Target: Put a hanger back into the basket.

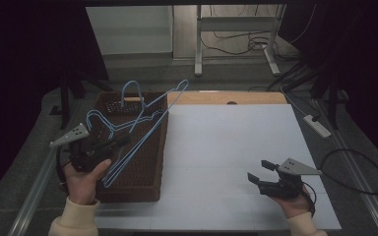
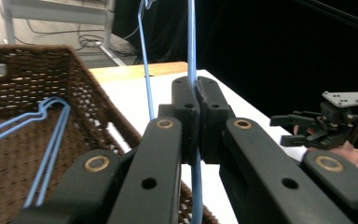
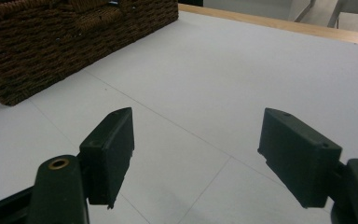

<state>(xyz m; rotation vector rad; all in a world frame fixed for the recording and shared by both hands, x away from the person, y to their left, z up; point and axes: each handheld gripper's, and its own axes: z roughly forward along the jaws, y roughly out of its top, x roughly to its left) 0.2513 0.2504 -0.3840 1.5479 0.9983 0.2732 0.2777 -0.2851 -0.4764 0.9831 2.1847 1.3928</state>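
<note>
Wicker basket (image 1: 153,162) is my landmark: dark brown, rectangular, sitting on the left part of the white table (image 1: 236,147).

Left gripper (image 1: 120,141) sits over the basket's near-left half, my hand wrapped round its body just outside the basket's left wall. Its jaws are pressed together on a thin blue wire. From the left gripper view I see the blue hanger (image 2: 192,56) clamped between the two black pads, the wire running straight up out of the pinch and also down below it. In the high view the same hanger slants from the basket's near side up toward its far right corner, lifted above the rim, its tip reaching past the basket's far edge.

More blue hangers (image 1: 101,120) lie in the basket; at least one rests against the far-left inner part, and a hook stands up over the far wall. I cannot tell exactly how many there are, since the wires overlap.

Right gripper (image 1: 260,172) is well apart from the basket, over the near-right part of the table. Its jaws stand spread, with nothing between them; the right gripper view shows bare white tabletop in the gap and the basket's corner off at the upper left.

Beyond the basket's far side, a wooden strip (image 1: 256,97) edges the table.
</note>
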